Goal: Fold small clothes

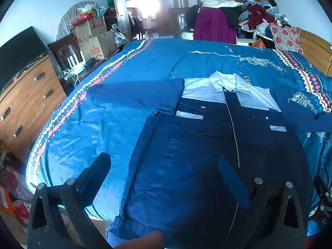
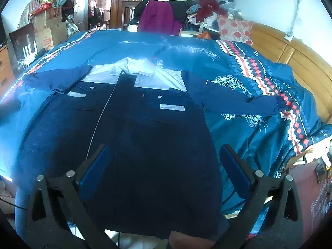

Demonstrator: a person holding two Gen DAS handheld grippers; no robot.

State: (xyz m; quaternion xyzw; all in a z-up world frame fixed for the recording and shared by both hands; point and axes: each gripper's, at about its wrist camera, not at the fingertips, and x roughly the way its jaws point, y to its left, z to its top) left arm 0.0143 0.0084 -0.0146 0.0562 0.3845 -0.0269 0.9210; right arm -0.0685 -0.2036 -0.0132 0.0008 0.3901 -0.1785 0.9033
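Left claw [image 1: 166,178]: fingers spread wide, nothing between them. It hovers low over the near hem end of the shirt [image 1: 207,155], pointing along the garment toward the collar. The left finger [image 1: 95,174] is over the bedspread [image 1: 93,120] just beside the shirt's left edge; the right finger [image 1: 232,182] is over the dark front panel. A fingertip of the person shows at the bottom edge of this view.

Right claw [image 2: 164,166]: fingers likewise spread wide, empty. It hovers over the lower right half of the shirt [image 2: 145,134], aimed toward the collar [image 2: 132,70]. Its left finger [image 2: 93,172] is over the front near the placket; its right finger [image 2: 234,170] is over the bedspread [image 2: 259,134] just beside the shirt's right edge.

Shirt: lies flat, face up, on the bed, hem nearest the cameras, pale yoke and collar farthest. Both sleeves are stretched out sideways.

Surroundings: a dresser [image 1: 27,103] stands left of the bed, with cardboard boxes [image 1: 93,39] farther back. A heap of clothes [image 2: 180,6] rises beyond the far side of the bed. A wooden headboard [image 2: 290,58] borders the right side. Nothing lies on the shirt.
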